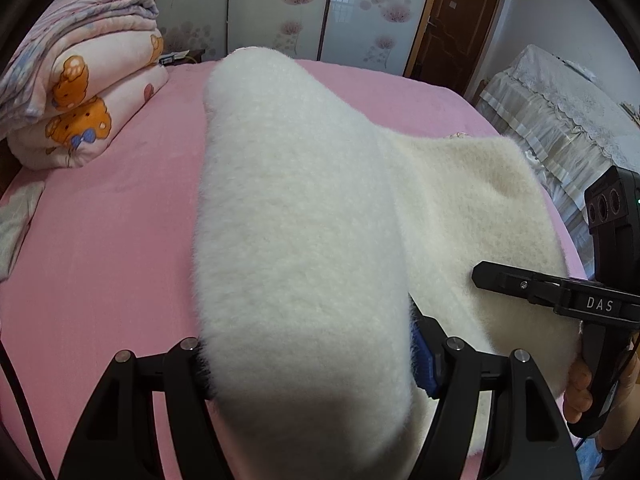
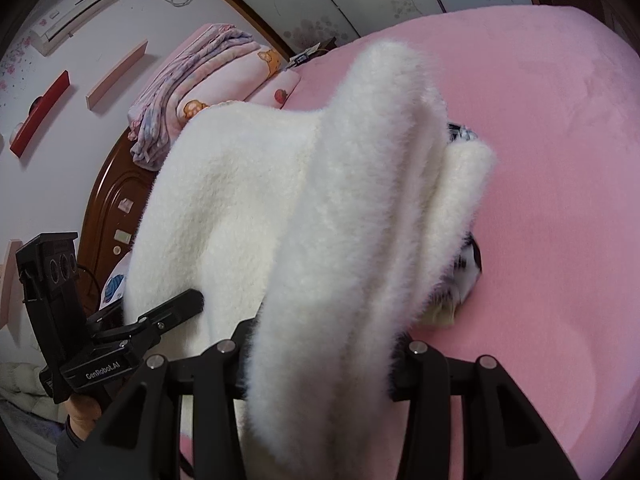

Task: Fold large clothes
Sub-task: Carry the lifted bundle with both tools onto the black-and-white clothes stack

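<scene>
A large white fluffy garment [image 1: 300, 200] hangs lifted over the pink bed [image 1: 100, 240]. A thick fold of it runs between the fingers of my left gripper [image 1: 308, 360] and hides the tips; the jaws are shut on it. In the right wrist view my right gripper [image 2: 320, 360] is likewise shut on a thick fold of the garment [image 2: 240, 200]. Each gripper shows in the other's view: the right gripper [image 1: 520, 286] at the cloth's right edge, the left gripper [image 2: 168, 312] at its left edge. A black-and-white patterned part [image 2: 468, 264] peeks out beneath the cloth.
Folded quilts [image 1: 80, 92] are stacked at the head of the bed, by a dark wooden headboard [image 2: 116, 200]. Flowered wardrobe doors [image 1: 280, 8] and a brown door [image 1: 456, 20] stand beyond. Lace-covered furniture [image 1: 560, 120] is to the right. Bare pink sheet [image 2: 560, 160] lies right of the garment.
</scene>
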